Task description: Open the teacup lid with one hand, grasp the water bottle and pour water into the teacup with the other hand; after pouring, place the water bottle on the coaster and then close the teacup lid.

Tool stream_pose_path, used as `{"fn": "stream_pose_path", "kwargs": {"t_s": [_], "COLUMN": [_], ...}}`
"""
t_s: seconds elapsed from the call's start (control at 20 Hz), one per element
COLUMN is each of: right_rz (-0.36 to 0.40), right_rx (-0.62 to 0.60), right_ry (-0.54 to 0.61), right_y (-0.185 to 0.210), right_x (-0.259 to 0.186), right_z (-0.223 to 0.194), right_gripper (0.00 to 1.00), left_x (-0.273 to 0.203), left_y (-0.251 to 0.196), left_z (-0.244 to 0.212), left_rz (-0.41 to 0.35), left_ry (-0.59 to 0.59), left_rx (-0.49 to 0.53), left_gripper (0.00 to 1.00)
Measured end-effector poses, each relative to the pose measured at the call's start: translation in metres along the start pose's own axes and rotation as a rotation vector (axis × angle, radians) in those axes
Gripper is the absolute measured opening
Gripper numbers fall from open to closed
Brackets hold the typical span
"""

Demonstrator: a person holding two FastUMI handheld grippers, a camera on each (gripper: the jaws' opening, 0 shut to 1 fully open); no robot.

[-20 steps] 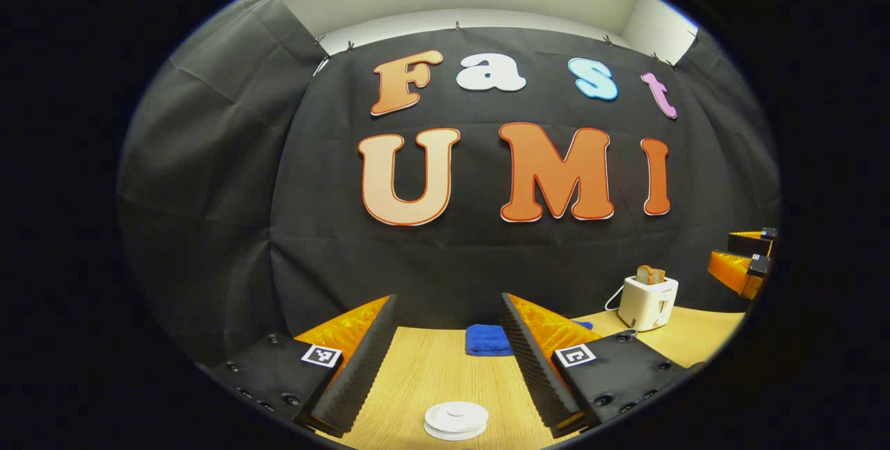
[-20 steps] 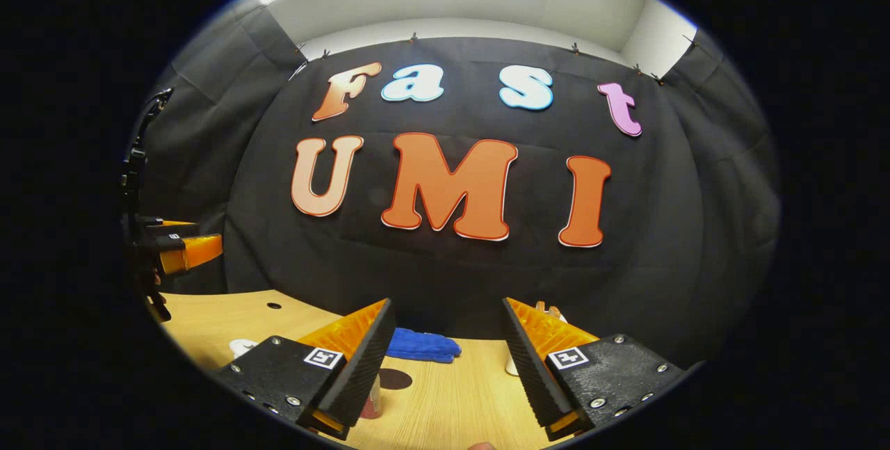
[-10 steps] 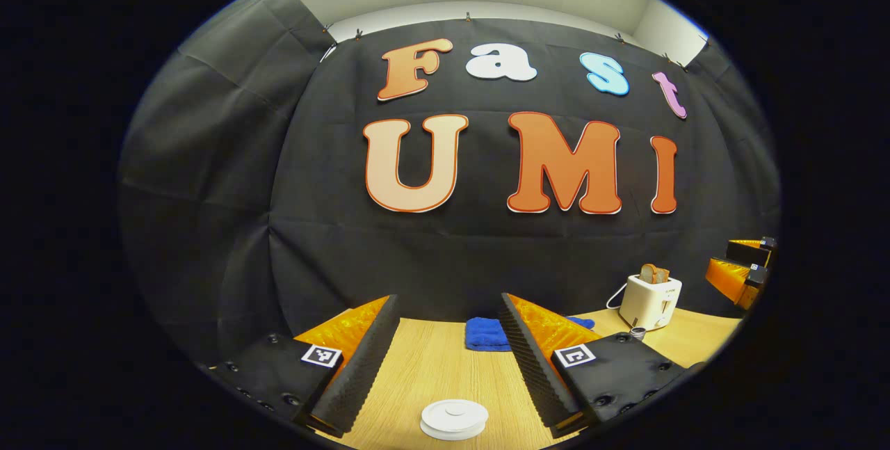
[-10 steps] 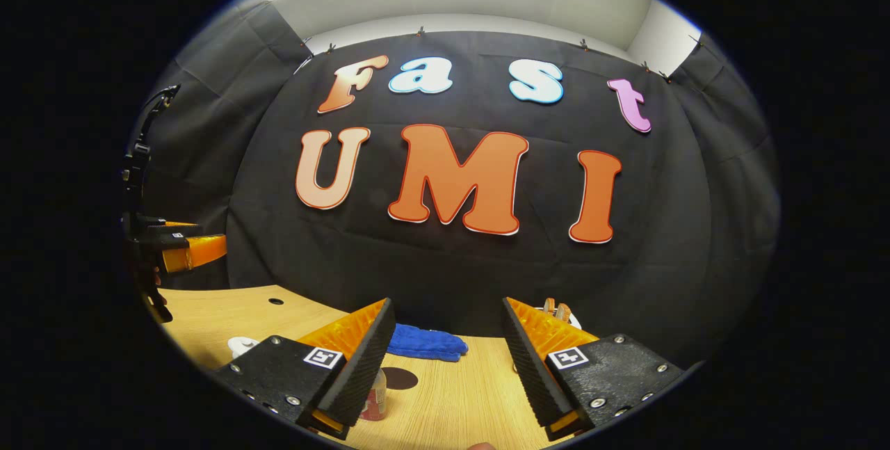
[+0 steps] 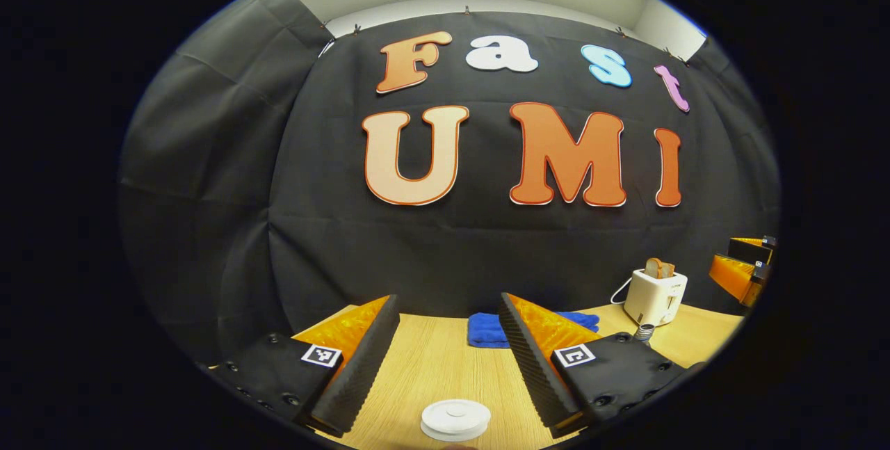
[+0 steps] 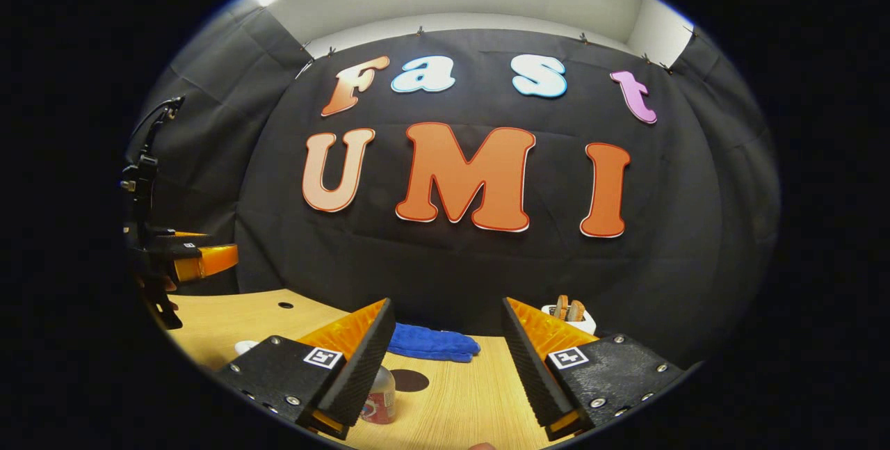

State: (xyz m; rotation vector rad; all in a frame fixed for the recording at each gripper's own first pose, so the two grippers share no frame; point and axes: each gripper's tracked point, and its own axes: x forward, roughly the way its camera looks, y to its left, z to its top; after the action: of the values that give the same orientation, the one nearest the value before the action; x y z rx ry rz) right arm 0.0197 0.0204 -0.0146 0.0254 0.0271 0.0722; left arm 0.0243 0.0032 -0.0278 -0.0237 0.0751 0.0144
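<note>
Below both grippers spreads the wooden table (image 5: 431, 366). At its far right in the left gripper view stands a white toaster (image 5: 653, 297) with a slice of bread (image 5: 657, 268) upright in its slot. A blue cloth (image 6: 432, 343) lies at the far edge against the wall. The left gripper (image 5: 448, 359) has its jaws wide, empty, above the white teacup lid (image 5: 455, 419), which sits closed on the near table between the fingers. The right gripper (image 6: 445, 363) also has wide, empty jaws; the water bottle (image 6: 379, 398) stands upright just beside its left finger, near the dark round coaster (image 6: 410, 380).
</note>
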Motion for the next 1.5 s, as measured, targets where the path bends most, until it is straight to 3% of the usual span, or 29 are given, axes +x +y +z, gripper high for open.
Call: {"fn": "stream_pose_path", "kwargs": {"t_s": [0.55, 0.75, 1.4, 1.5], "right_rz": [0.072, 0.085, 0.147, 0.155], "right_rx": [0.024, 0.019, 0.025, 0.019], "right_ry": [0.093, 0.145, 0.239, 0.255], "right_y": [0.018, 0.024, 0.037, 0.039], "right_x": [0.002, 0.003, -0.004, -0.005], "right_z": [-0.043, -0.065, -0.103, -0.109], "right_gripper": [0.94, 0.94, 0.94, 0.94], "left_x": [0.004, 0.006, 0.005, 0.005], "left_y": [-0.005, -0.012, -0.014, -0.015], "left_z": [-0.063, -0.092, -0.186, -0.194], "left_rz": [-0.084, -0.112, -0.151, -0.151], "left_ry": [0.176, 0.217, 0.377, 0.380], "left_rx": [0.010, 0.062, 0.103, 0.109], "left_gripper": [0.96, 0.79, 0.81, 0.77]}}
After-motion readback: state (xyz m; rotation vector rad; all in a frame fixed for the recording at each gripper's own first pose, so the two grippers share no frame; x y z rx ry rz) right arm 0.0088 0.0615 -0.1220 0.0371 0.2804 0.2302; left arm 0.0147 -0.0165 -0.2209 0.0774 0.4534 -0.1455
